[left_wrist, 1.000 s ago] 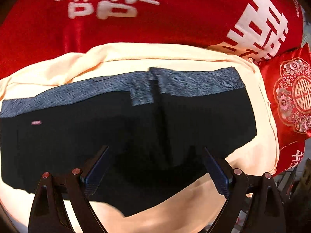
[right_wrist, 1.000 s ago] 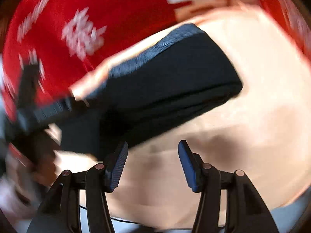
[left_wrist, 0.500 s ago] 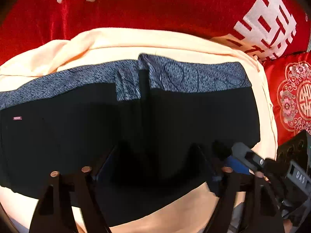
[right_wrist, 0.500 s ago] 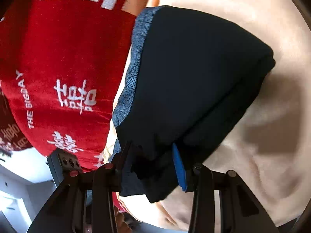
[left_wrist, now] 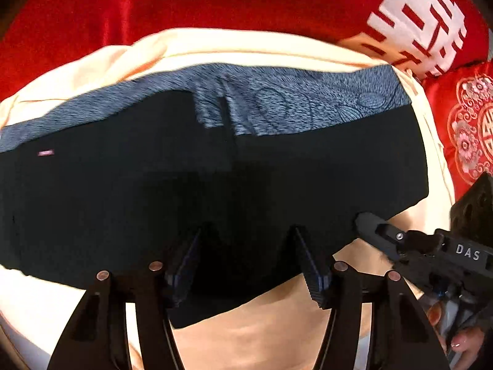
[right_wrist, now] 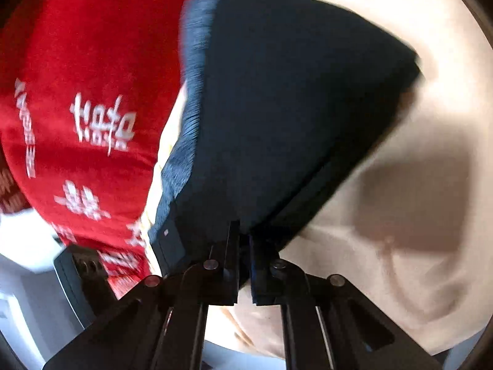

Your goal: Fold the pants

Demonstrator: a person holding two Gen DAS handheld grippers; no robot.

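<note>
black pants (left_wrist: 215,178) with a grey patterned waistband (left_wrist: 308,104), lying flat on a cream cloth (left_wrist: 246,49) spread over a red cloth with white characters (left_wrist: 277,3). left hand-held gripper (left_wrist: 246,259): jaws part-way apart over the pants' near edge, fabric between them; whether the pads press it cannot be told. right hand-held gripper (right_wrist: 243,246): jaws have just been closing, now pinching the pants' (right_wrist: 292,98) corner. red embroidered cushion (left_wrist: 468,129) at right.
</note>
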